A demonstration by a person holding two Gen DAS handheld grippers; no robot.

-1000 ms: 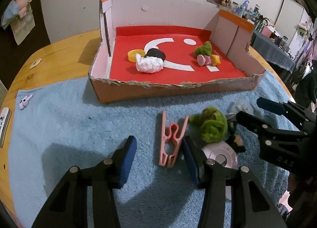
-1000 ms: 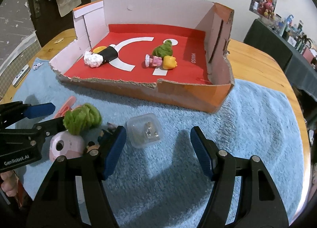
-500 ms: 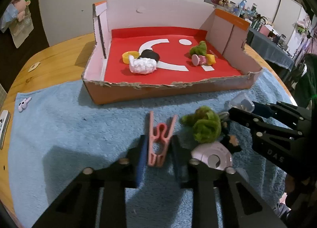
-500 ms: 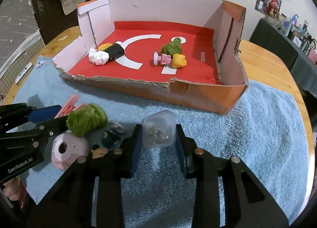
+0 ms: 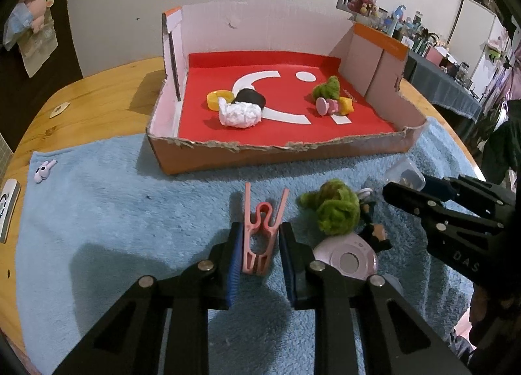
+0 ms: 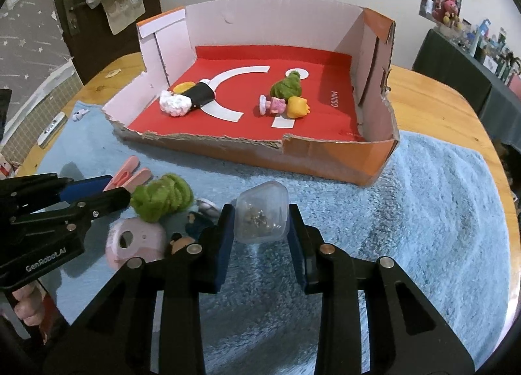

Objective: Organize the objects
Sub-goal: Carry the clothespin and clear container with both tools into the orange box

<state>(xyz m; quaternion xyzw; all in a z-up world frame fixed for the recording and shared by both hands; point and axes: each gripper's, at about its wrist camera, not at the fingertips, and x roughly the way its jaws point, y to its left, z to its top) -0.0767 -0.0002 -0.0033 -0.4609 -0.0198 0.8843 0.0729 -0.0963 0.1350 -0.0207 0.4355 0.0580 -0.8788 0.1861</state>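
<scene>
My left gripper (image 5: 259,238) is shut on a pink clothes peg (image 5: 263,235) that lies on the blue towel (image 5: 114,212). My right gripper (image 6: 261,222) is shut on a small clear plastic box (image 6: 262,211) with tiny metal bits inside; the same box (image 5: 404,175) shows at the right of the left wrist view. Between the two grippers lie a green fuzzy ball (image 6: 161,196), a pink round case (image 6: 135,241) and a small dark figure (image 6: 195,223). Beyond them stands the cardboard tray (image 6: 325,156) with a red floor.
The tray holds a white-and-black roll (image 6: 187,98), a yellow ring (image 5: 219,97), a green fuzzy toy (image 6: 286,86), a pink toy (image 6: 273,104) and a yellow toy (image 6: 298,107). A small lilac figure (image 5: 44,170) lies at the towel's left edge. A wooden table (image 6: 433,104) lies underneath.
Both grippers went from open to shut: the left closed on the pink peg, the right on the clear box. Both came slightly closer to the towel.
</scene>
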